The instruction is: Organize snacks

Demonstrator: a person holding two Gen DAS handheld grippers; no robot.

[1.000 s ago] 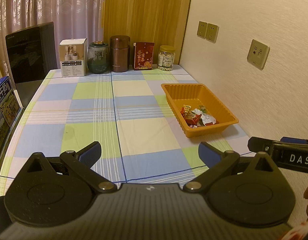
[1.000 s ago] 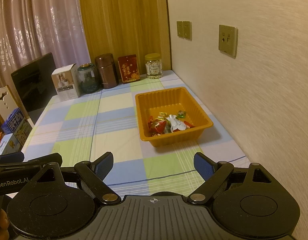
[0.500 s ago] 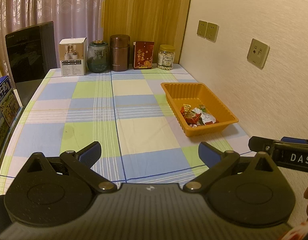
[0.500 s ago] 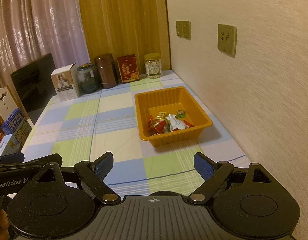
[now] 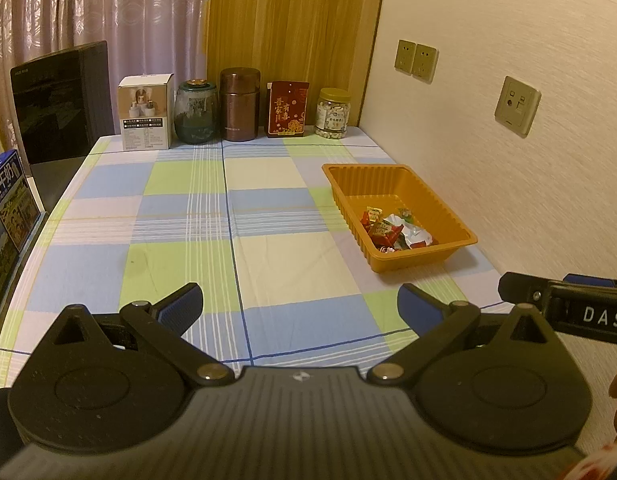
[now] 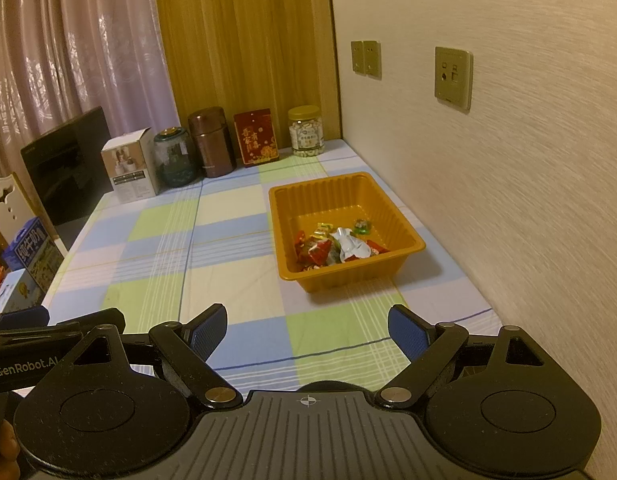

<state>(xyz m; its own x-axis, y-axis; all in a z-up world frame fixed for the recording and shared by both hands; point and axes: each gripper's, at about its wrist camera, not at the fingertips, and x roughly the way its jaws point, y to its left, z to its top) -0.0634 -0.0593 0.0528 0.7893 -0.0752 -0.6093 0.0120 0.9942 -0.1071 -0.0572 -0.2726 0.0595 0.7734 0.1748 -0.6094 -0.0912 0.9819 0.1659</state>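
Here, the wrapped snacks (image 6: 335, 246) lie heaped in the near part of the orange tray (image 6: 400, 216), which sits on the checked cloth of the worktop (image 6: 228, 256), toward its right side and near the wall. In the left wrist view the same snacks (image 5: 392, 232) fill the near corner of the tray (image 5: 432, 194). The left hand-held gripper (image 5: 300, 306) hovers above the near end of the worktop (image 5: 268, 216) with its blue-padded fingers spread wide and nothing between them. The right hand-held gripper (image 6: 307, 328) is likewise spread wide and empty, pointed toward the tray, well apart from it. Along the far edge stand a white box (image 5: 145, 112), a dark green jar (image 5: 195, 112), a brown canister (image 5: 239, 104), a red packet (image 5: 287, 109) and a clear jar of nuts (image 5: 332, 113). A black monitor (image 5: 60, 108) stands at the left, with blue cartons (image 5: 8, 204) nearer.
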